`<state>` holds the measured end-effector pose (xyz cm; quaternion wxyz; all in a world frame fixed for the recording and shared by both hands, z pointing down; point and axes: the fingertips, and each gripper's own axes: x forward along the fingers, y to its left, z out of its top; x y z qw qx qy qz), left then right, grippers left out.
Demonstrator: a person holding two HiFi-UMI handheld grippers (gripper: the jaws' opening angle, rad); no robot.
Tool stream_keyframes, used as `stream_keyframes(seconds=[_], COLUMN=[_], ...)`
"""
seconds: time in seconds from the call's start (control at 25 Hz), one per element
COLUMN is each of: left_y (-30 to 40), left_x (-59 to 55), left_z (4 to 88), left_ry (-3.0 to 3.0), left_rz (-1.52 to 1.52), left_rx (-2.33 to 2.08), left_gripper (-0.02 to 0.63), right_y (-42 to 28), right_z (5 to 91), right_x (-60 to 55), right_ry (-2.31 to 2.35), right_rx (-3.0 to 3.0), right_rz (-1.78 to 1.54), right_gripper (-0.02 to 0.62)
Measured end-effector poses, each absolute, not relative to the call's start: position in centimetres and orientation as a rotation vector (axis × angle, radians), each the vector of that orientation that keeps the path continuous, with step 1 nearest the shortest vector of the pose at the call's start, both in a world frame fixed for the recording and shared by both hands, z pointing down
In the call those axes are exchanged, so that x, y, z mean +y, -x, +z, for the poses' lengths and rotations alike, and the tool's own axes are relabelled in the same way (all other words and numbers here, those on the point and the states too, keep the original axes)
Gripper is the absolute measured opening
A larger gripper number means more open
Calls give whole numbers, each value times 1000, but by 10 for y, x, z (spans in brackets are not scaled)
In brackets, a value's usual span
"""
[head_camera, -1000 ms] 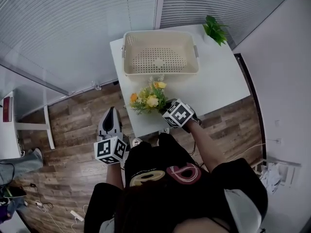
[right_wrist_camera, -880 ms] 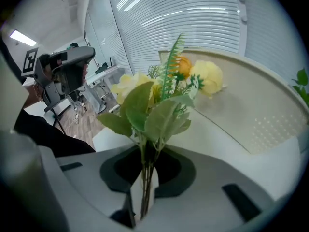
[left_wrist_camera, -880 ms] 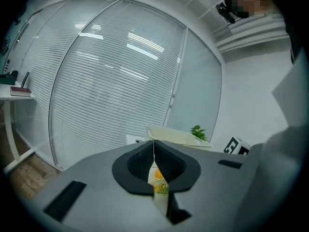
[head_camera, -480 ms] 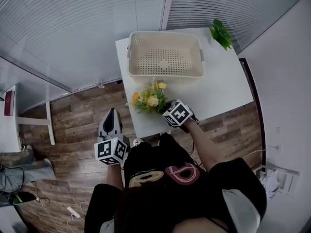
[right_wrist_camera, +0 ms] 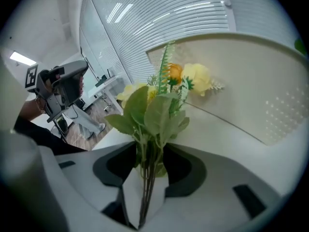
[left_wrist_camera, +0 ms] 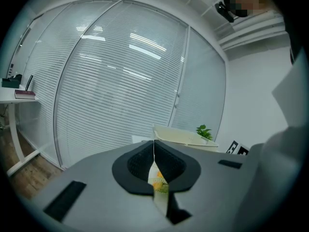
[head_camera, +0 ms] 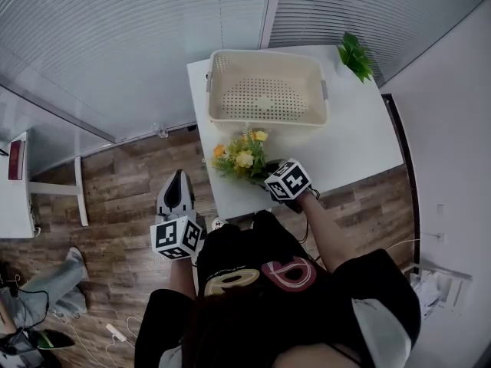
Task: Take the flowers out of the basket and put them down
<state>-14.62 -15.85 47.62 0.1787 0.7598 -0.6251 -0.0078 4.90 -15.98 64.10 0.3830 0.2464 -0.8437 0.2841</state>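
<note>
A bunch of yellow and orange flowers (head_camera: 244, 157) with green leaves lies on the white table (head_camera: 357, 146), just in front of the cream perforated basket (head_camera: 265, 118). My right gripper (head_camera: 266, 169) is at the stem end. Its jaws have just been opening, and in the right gripper view the stems (right_wrist_camera: 147, 178) run between the pads with a gap on each side of my right gripper (right_wrist_camera: 150, 166). The flower heads (right_wrist_camera: 193, 76) rest against the basket wall (right_wrist_camera: 256, 91). My left gripper (head_camera: 176, 179) hangs off the table over the floor, with my left gripper (left_wrist_camera: 154, 151) pads together and nothing between them.
A small green potted plant (head_camera: 356, 54) stands at the table's far right corner. Slatted blinds close off the far side. A wooden floor (head_camera: 115, 182) surrounds the table, with a white desk leg (head_camera: 80, 198) at the left.
The bunch and my right gripper stay on the table in front of the basket; only the head view has drifted slightly. The left gripper has kept still.
</note>
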Motion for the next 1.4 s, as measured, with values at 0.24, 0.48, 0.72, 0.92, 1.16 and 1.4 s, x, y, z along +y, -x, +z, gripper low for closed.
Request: stream_keyframes(seconds=[0.24,0.48,0.72,0.92,1.16,1.4], left_y=[142,134,123,113,99,89], left_x=[-161,-163,-163,-164,-164,-168], left_z=[478,481,481,481,475,459], left_ry=[-2160,-2173,-2198,-2223,-2266,-2319], left_rz=[-29,-33,-39,-39,-46,-85], left_rx=[-1746,-1715,-1675,-1639,-1597,-1580], left_gripper=[18,18,18,18,18,18], right_y=[-56,-67,-81,-96,-118,-146], right_z=[633,621,597,568,518,476], right_x=[-161,-160,-158,-160,-174,-185], right_ry=[-669,-720,-803,-929,-1175,-1459], right_rx=[-2167,-2188,-2245,-2314,-2439,-2461], right_rz=[719,755,779,734,670,537], right_gripper=[256,310,330,331,330,330])
